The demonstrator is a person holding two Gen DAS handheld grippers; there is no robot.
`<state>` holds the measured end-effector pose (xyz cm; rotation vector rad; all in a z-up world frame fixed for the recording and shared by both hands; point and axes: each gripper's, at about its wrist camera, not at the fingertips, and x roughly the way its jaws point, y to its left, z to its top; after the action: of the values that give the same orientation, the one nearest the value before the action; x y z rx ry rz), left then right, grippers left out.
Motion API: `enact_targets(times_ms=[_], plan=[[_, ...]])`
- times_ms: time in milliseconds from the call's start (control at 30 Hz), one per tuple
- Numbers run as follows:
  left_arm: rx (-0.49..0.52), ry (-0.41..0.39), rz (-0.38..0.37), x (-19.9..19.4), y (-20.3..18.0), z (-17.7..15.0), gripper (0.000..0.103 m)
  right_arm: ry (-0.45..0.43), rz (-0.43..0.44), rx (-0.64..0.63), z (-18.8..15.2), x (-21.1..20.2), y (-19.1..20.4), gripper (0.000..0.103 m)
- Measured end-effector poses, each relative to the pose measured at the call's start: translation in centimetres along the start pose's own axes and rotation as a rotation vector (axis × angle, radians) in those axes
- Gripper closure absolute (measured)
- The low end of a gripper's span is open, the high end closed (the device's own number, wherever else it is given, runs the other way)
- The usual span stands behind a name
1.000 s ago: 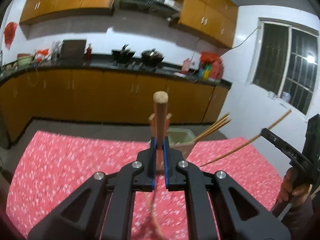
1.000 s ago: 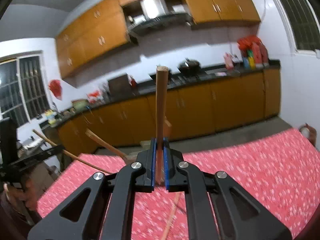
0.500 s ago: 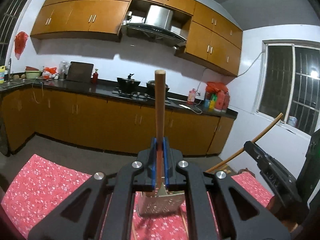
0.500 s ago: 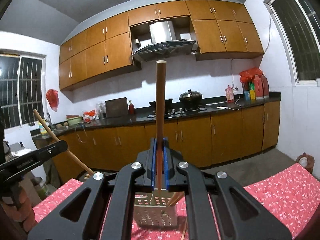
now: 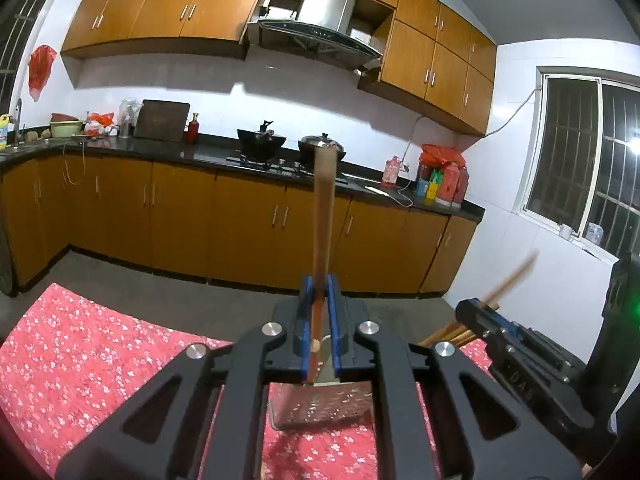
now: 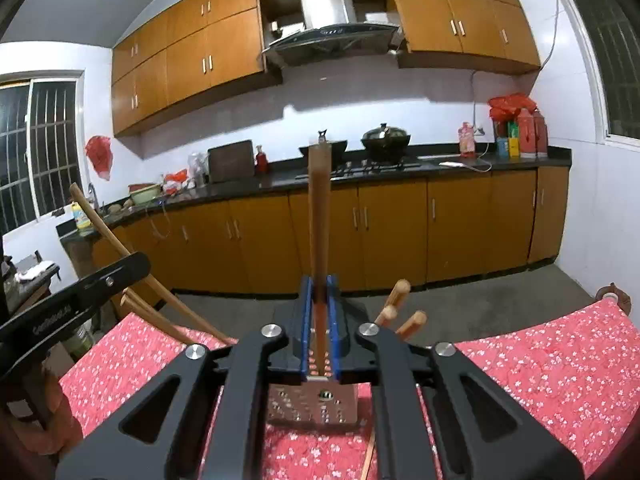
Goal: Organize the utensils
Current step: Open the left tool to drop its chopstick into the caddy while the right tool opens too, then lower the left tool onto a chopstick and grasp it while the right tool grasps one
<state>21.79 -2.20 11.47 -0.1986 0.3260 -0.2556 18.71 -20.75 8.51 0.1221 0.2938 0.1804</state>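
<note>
Both sets of tongs are letting go at once! Closest in, the left gripper (image 5: 319,320), clamped tight a second ago, is opening: a gap shows beside the upright wooden utensil (image 5: 321,240) between its blue pads. The right gripper (image 6: 319,320) is opening too, and its own wooden stick (image 6: 319,232) stands loose between the jaws. Just below each, the perforated metal holder (image 6: 312,404) now sits right under the fingertips, where a second ago it stood further off across the red floral tablecloth (image 6: 540,360). That reads as a drop-off: both utensils released into the holder. Three more wooden handles (image 6: 394,304) already poke out behind it. Far back, the kitchen counter (image 6: 440,168) runs along the wall.
</note>
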Motion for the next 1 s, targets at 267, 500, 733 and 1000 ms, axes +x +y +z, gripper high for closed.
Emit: enact_targets(times_ms=[267, 500, 733, 1000], plan=[[-0.034, -0.022, -0.008, -2.4, 0.9, 0.3, 0.083, -0.056, -0.005, 0.033, 0.6, -3.0, -0.8, 0.061], [-0.055, -0.004, 0.048, -6.0, 3.6, -1.6, 0.078, 0.001, -0.078, 0.074, -1.8, -5.5, -3.8, 0.061], [-0.058, 0.221, 0.147, -4.2, 6.6, -9.1, 0.077, 0.307, -0.135, 0.140, -9.8, -1.9, -6.6, 0.064], [-0.081, 0.437, 0.146, -1.6, 6.6, -16.6, 0.077, 0.553, -0.052, 0.106, -17.8, 1.0, -3.2, 0.072]])
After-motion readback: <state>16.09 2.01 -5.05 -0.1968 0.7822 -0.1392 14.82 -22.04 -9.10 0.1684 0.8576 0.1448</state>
